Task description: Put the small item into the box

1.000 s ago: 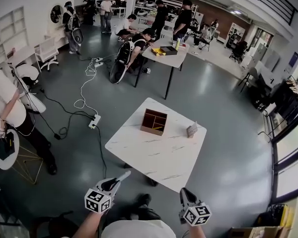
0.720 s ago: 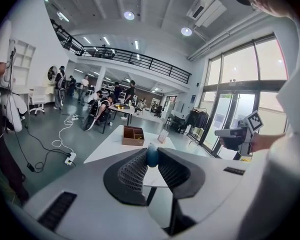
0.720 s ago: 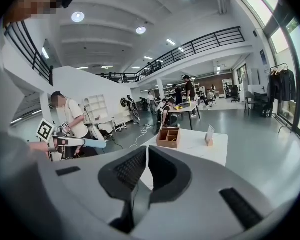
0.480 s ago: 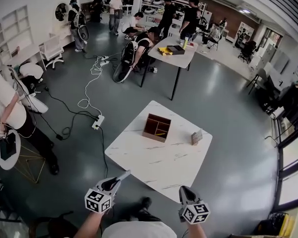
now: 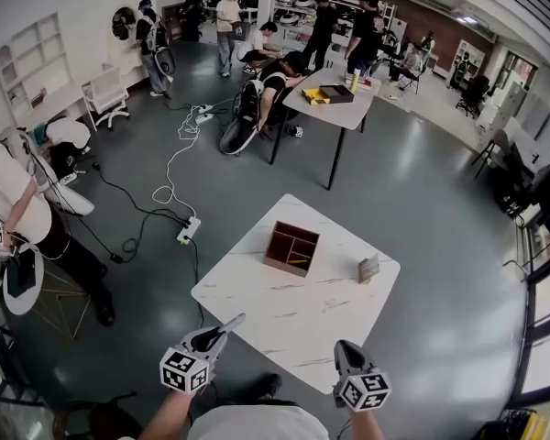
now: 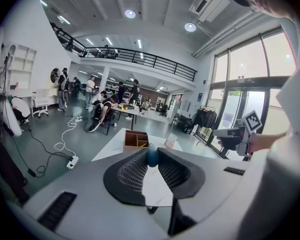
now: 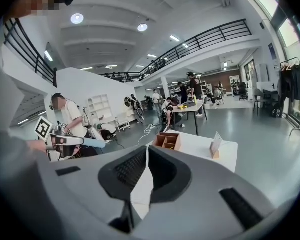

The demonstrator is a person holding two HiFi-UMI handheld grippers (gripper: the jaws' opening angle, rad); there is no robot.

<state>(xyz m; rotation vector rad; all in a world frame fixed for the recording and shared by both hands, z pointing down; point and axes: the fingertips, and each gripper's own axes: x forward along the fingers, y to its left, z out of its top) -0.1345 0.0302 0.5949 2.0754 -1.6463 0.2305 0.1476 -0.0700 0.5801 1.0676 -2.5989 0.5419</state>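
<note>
A brown wooden box (image 5: 291,248) with compartments stands on the far part of a white marble table (image 5: 284,314). In the left gripper view that box (image 6: 136,140) lies ahead past the jaws. My left gripper (image 5: 232,321) hovers short of the table's near edge, shut on a small blue item (image 6: 151,154) pinched at its jaw tips. My right gripper (image 5: 341,347) is level with it on the right, jaws shut with nothing between them. The right gripper view shows the box (image 7: 168,140) well ahead.
A small card stand (image 5: 368,269) sits on the table to the right of the box. A power strip with cables (image 5: 189,230) lies on the floor left of the table. A person (image 5: 18,211) stands at far left; several people gather around a far table (image 5: 335,94).
The table and box have slid lower and slightly right in the head view, so they are a little nearer. Both grippers keep their places and stay shut.
</note>
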